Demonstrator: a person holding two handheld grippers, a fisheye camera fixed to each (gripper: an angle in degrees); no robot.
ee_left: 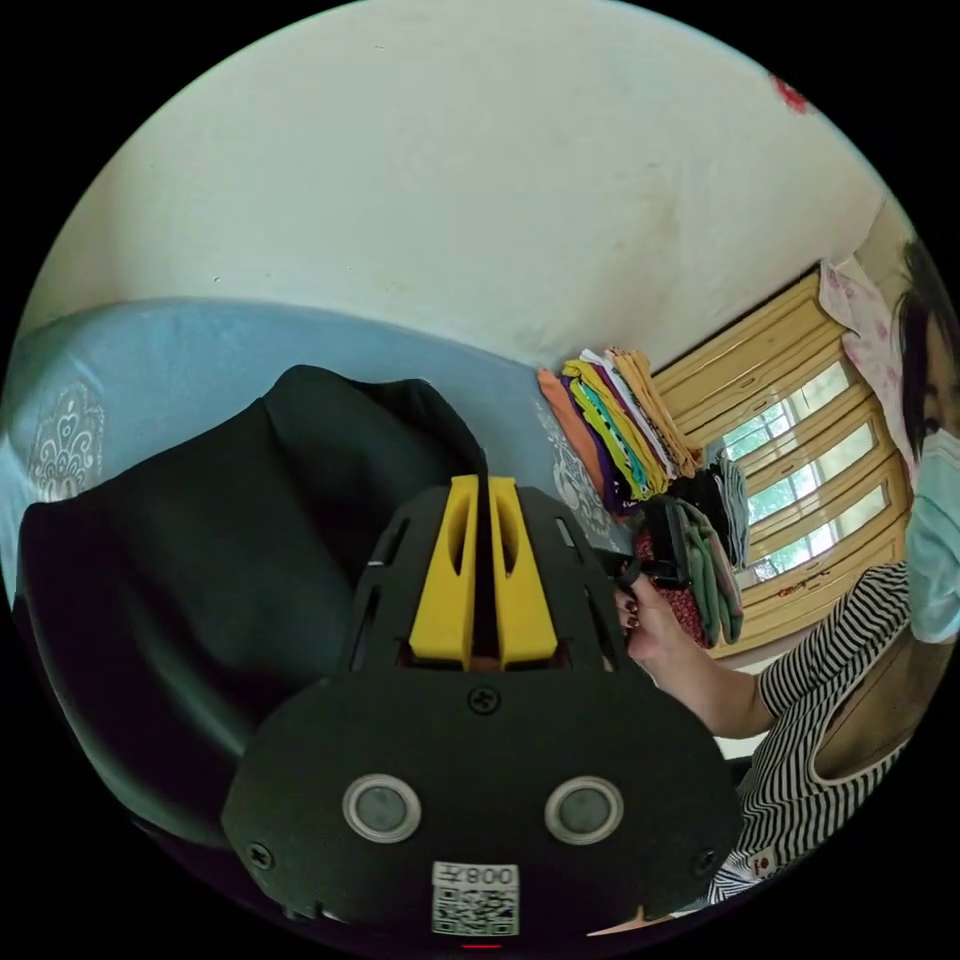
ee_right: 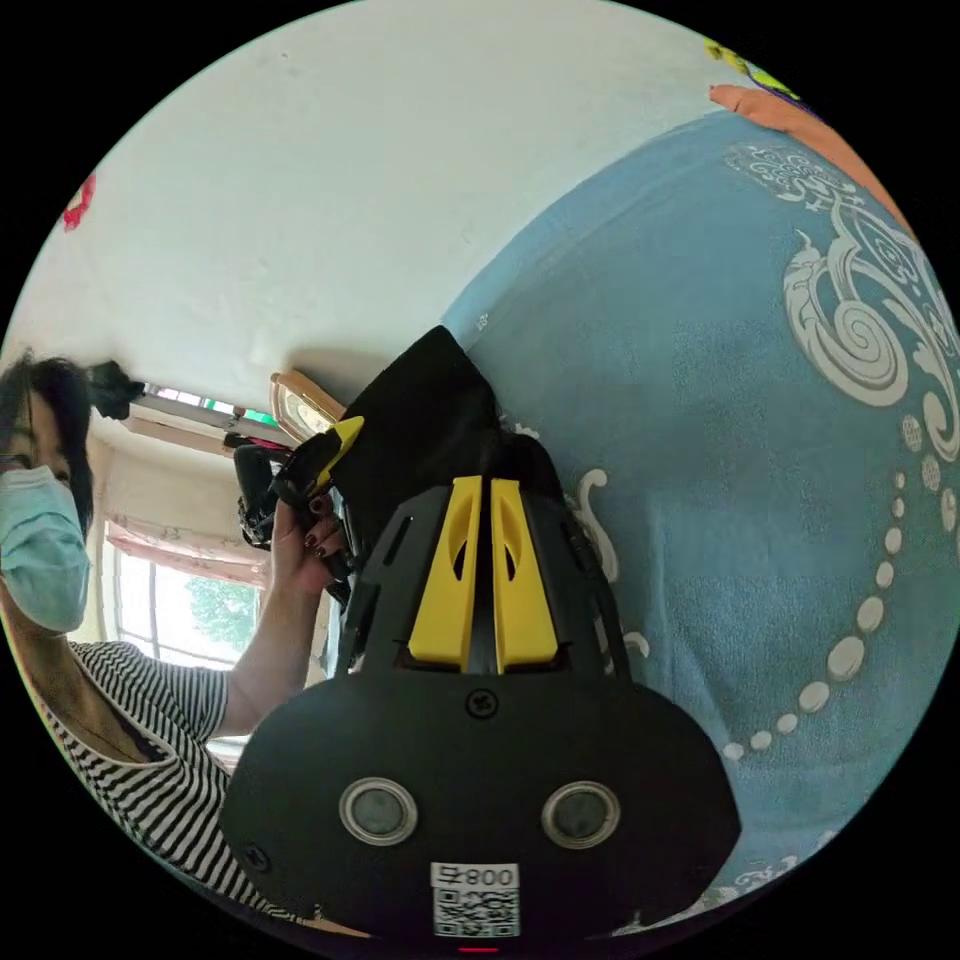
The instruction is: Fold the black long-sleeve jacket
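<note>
Left gripper [ee_left: 482, 490] jaws are pinched on black jacket [ee_left: 200, 560] fabric; right gripper [ee_right: 478, 490] likewise clamped on the jacket [ee_right: 425, 430]. Jacket is held lifted between both (edge stretched gripper to gripper), above the blue bed [ee_right: 720, 480].

Black jacket [ee_left: 200, 560] lifted, draping

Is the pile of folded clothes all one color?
No, the pile of folded clothes has orange, yellow, purple and white layers.
</note>
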